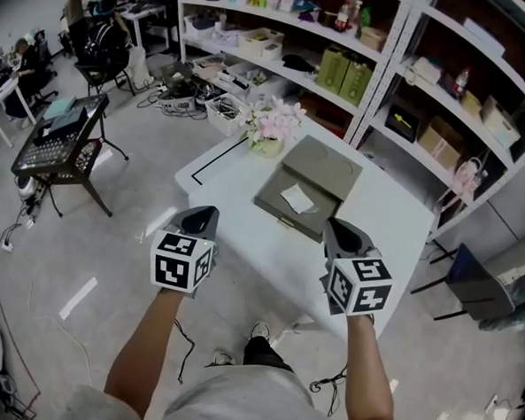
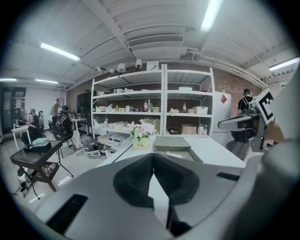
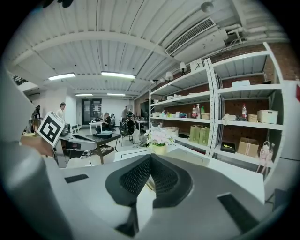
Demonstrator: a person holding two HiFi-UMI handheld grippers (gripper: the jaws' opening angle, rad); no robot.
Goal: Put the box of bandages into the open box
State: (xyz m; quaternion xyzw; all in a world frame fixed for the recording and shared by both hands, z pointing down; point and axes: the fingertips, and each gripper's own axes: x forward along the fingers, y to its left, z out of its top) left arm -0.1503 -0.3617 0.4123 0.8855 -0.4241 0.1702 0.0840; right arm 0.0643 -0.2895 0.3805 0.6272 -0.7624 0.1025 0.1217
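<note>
While my left gripper (image 1: pixel 204 213) and right gripper (image 1: pixel 336 227) both hang clenched on nothing, what I take for the box of bandages (image 1: pixel 296 198), likely light and crushable and best pinched across its narrow sides, lies just ahead of them inside the open box (image 1: pixel 324 166) on the desk (image 1: pixel 258 249).

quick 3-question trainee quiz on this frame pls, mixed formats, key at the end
1. True or false: the left gripper and the right gripper each hold something between their fingers.
2. What stands on the table just beyond the open box?
A. a flower pot
B. a laptop
C. a water bottle
3. In a few words: what lies inside the open box?

Key:
1. False. Both grippers' fingers are closed together with nothing between them.
2. A
3. A small flat white item. What it is cannot be told from here.
</note>
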